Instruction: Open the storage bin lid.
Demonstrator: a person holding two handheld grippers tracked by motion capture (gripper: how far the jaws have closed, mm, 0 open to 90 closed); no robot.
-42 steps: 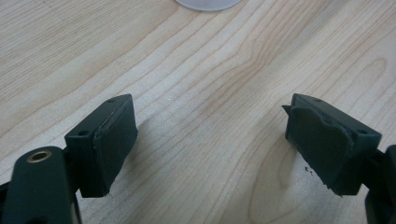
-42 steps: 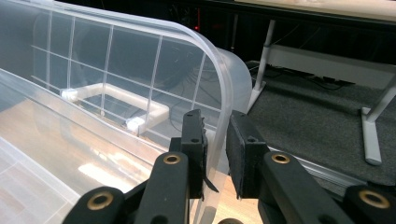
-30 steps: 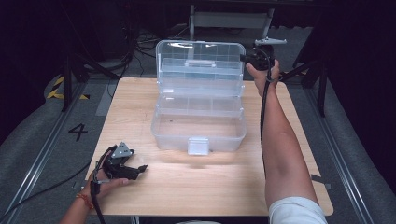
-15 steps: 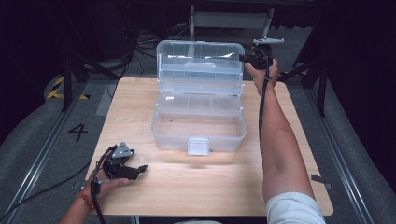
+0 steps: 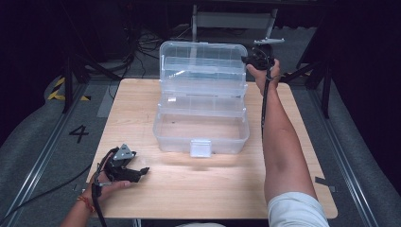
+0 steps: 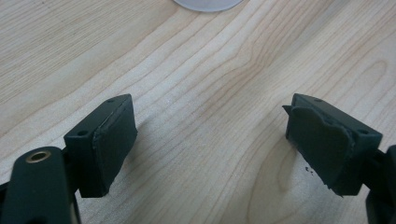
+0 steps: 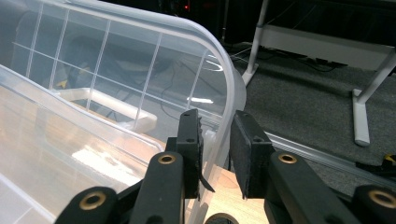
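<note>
Right claw (image 7: 215,154) straddles the side rim of the raised lid (image 5: 203,71); its jaws have just been opening, pads slack. Lid: light, stiff, slick plastic; grip that rim. Left claw (image 6: 210,140): spread, empty.

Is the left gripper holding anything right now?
No, the left gripper is open over bare wooden table, nothing between its pads.

Brightly lit from above at frame centre, black toward every edge. Glare on clear plastic; soft, slightly blurred throughout.
</note>
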